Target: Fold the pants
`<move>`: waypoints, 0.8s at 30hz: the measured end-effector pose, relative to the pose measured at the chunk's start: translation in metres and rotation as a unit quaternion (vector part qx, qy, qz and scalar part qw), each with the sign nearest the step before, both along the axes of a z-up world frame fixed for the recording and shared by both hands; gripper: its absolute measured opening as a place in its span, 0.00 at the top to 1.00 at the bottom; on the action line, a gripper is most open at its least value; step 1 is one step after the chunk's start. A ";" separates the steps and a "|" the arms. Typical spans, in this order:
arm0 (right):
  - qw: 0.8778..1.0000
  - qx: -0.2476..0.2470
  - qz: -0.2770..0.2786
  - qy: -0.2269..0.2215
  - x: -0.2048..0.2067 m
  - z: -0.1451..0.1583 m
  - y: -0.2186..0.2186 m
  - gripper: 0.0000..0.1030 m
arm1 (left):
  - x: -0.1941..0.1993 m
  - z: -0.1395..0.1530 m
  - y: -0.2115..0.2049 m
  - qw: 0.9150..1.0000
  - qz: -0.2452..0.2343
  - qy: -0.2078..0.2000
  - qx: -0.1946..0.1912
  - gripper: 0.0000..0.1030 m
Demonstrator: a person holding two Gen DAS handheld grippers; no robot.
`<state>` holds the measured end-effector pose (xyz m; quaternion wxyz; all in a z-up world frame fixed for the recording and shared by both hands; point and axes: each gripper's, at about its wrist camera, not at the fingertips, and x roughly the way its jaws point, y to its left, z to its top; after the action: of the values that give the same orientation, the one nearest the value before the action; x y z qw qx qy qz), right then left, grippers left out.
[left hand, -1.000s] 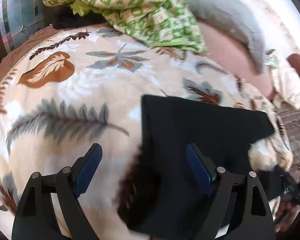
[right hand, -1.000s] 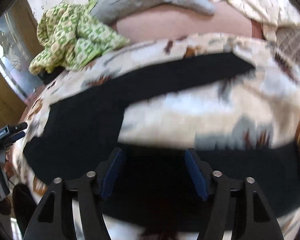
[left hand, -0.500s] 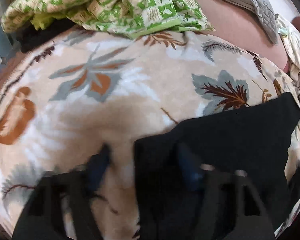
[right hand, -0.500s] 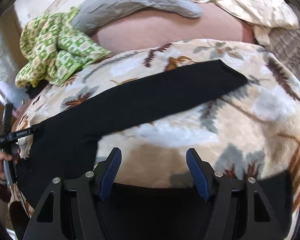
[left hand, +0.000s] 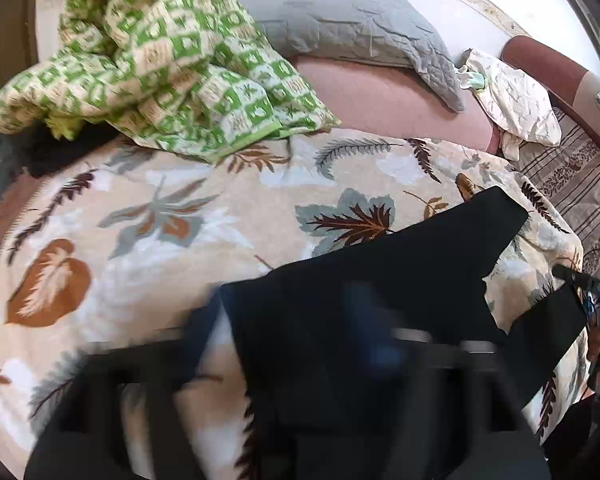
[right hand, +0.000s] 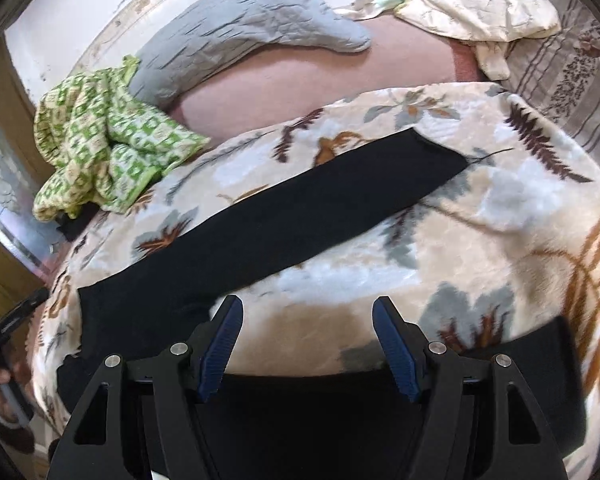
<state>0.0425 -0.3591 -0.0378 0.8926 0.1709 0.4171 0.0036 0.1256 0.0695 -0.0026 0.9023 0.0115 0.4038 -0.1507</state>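
Black pants (left hand: 380, 272) lie spread flat on a cream leaf-print blanket (left hand: 172, 240). In the right wrist view one leg (right hand: 300, 208) runs diagonally to the far right and the other leg (right hand: 340, 412) lies under my right gripper (right hand: 307, 344). That gripper is open and empty, its blue pads just above the near leg's edge. My left gripper (left hand: 284, 328) is motion-blurred at the waist end of the pants; its fingers look spread apart. The right gripper shows at the right edge of the left wrist view (left hand: 596, 292).
A green checked quilt (left hand: 160, 60) is bunched at the far left of the bed. A grey pillow (left hand: 352, 24) and crumpled white cloth (left hand: 512, 100) lie at the back on a pink sheet (left hand: 380, 96). A striped cover (right hand: 560, 64) lies to the right.
Both grippers have drawn back from the pants, so more of the bed shows. The pants now lie flatter with the far leg stretched out. The left gripper is still moving.
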 end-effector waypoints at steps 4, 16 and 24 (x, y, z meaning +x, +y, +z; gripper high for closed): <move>1.000 -0.021 0.019 0.012 0.005 -0.006 0.007 0.31 | 0.033 -0.024 -0.013 0.999 -0.035 0.031 0.028 0.21; 0.999 -0.042 -0.010 0.031 0.128 -0.008 -0.050 0.21 | 0.067 -0.075 -0.081 0.969 -0.164 0.079 0.169 0.21; 0.991 -0.025 -0.066 0.111 0.226 -0.058 -0.055 0.20 | 0.077 -0.079 -0.096 0.966 -0.196 0.095 0.137 0.43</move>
<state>0.2685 -0.4144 -0.0962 0.8430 0.1748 0.5016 -0.0846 0.2029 -0.0264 -0.0814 0.8022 0.2000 0.4944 -0.2685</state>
